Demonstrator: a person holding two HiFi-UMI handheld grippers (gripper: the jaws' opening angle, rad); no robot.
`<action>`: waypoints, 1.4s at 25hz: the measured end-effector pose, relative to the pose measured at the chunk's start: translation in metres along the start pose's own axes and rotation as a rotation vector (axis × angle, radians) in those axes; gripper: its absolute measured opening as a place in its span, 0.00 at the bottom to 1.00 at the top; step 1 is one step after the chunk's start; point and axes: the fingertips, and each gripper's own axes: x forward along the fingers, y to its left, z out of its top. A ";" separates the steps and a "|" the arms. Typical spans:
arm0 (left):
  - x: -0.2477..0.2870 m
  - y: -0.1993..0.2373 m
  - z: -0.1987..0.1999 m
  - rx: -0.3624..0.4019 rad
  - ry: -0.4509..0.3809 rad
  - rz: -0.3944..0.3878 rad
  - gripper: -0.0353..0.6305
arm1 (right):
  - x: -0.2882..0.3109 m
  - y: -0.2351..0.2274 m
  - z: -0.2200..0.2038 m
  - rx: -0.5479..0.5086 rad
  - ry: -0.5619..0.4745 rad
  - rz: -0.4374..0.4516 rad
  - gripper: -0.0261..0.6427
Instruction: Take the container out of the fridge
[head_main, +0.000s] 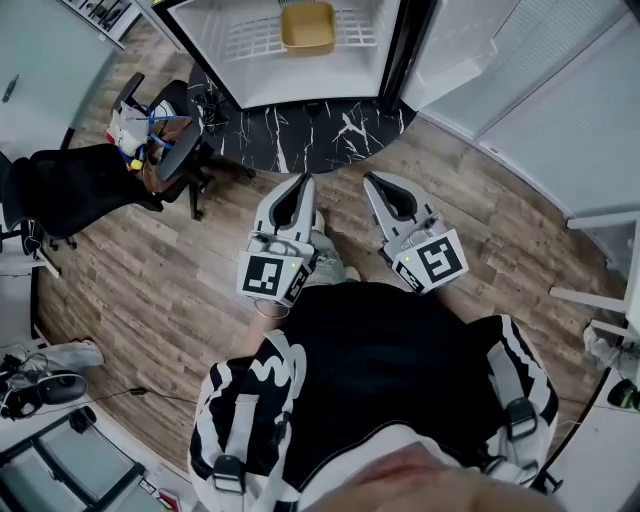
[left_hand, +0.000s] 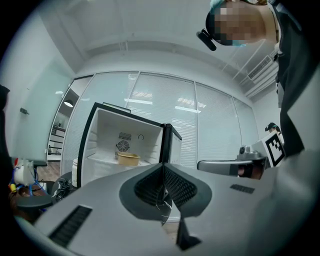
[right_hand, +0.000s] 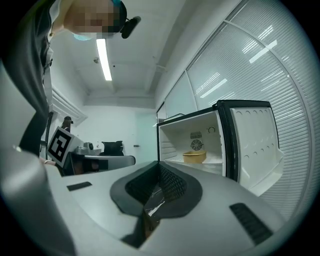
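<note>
Wood floor (head_main: 180, 270) ran to the open fridge (head_main: 300, 90); the container (head_main: 307, 27) sat mid-shelf, well ahead. Both empty and pressed together, the left hand-held gripper (head_main: 304, 182) lined up with it better than the right hand-held gripper (head_main: 371, 180).

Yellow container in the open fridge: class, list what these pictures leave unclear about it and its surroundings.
- Yellow plastic container: both gripper views, too small; its wall hides any contents.
- White fridge: head view, top edge cuts off its upper part.
- Black office chair: head view, left edge cuts it.
</note>
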 end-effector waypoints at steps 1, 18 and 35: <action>0.006 0.003 0.001 0.000 -0.002 -0.007 0.07 | 0.004 -0.004 0.001 -0.001 -0.001 -0.006 0.06; 0.088 0.071 0.004 -0.014 0.008 -0.046 0.07 | 0.090 -0.064 0.003 0.001 -0.004 -0.049 0.06; 0.154 0.144 0.015 -0.023 0.018 -0.089 0.07 | 0.172 -0.108 0.016 -0.002 -0.002 -0.110 0.06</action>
